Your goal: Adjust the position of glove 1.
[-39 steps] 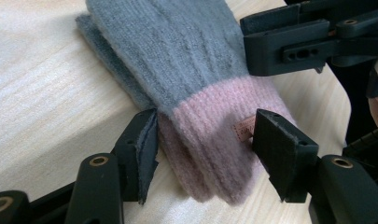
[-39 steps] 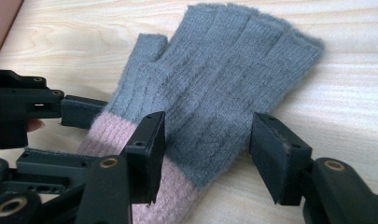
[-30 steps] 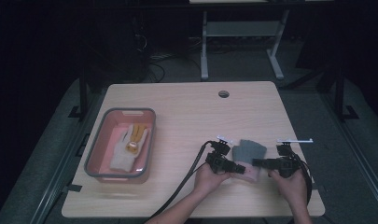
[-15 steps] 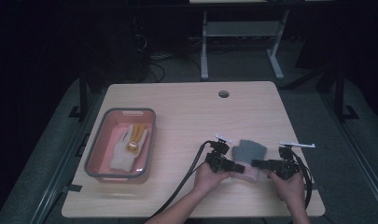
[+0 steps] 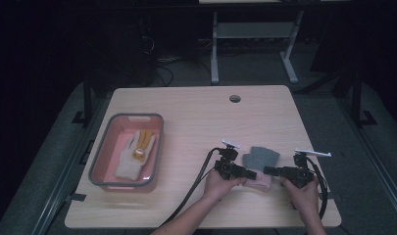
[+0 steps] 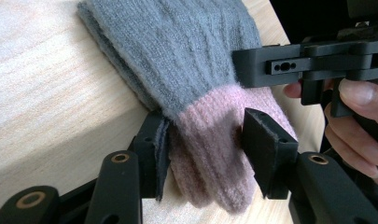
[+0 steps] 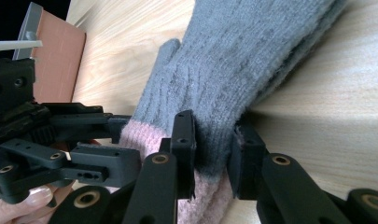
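Note:
A knitted glove [image 5: 263, 157], grey with a pink cuff [image 5: 259, 182], lies flat near the table's front right. My left gripper [image 5: 250, 174] comes at the cuff from the left. Its jaws have just been closing, and in the left gripper view [image 6: 205, 126] both pads press on the pink cuff [image 6: 210, 154]. My right gripper [image 5: 268, 170] reaches in from the right. Its jaws have also just been closing, and in the right gripper view [image 7: 214, 135] they pinch the glove's edge [image 7: 214, 140] where grey meets pink.
A grey-rimmed pink tray [image 5: 100, 166] stands at the left of the wooden table [image 5: 196, 117], holding a white glove with yellow-orange parts [image 5: 135, 154]. A cable hole [image 5: 235, 98] sits near the far edge. Black cables trail from both grippers toward the front edge.

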The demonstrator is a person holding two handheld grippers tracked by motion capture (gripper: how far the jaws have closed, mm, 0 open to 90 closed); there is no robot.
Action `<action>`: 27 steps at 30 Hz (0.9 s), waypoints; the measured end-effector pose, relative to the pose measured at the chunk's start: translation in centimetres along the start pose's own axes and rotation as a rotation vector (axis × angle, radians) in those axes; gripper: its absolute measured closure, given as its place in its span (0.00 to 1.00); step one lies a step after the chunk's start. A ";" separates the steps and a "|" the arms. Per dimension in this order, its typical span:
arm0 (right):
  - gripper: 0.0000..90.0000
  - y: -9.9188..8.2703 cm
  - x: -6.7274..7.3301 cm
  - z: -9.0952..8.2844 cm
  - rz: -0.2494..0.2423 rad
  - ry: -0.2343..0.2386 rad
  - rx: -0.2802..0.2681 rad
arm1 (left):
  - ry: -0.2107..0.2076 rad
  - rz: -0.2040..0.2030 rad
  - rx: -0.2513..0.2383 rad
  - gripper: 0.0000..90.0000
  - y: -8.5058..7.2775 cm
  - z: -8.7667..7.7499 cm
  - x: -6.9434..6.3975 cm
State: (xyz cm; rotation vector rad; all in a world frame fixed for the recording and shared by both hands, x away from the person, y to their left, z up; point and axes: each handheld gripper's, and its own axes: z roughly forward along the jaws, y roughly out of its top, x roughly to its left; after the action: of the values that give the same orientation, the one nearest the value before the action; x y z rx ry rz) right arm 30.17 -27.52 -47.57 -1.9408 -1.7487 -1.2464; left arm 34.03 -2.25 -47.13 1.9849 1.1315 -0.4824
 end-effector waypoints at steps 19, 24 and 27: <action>0.85 -0.1 1.0 -0.2 -0.031 0.039 -0.015 | -0.062 -0.016 -0.010 0.71 -0.1 -0.7 0.5; 0.85 -0.1 1.6 -0.1 -0.038 0.045 -0.018 | -0.071 -0.009 -0.022 0.72 -0.2 -1.4 0.6; 0.85 -0.1 2.2 -0.2 -0.058 0.045 -0.021 | -0.077 -0.006 -0.036 0.72 -0.3 -2.0 0.5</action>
State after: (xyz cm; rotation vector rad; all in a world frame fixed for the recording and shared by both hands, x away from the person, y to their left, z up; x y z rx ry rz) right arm 29.81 -26.13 -45.89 -1.8716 -1.7882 -1.3225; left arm 33.90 -0.31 -46.30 1.9159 1.0918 -0.5328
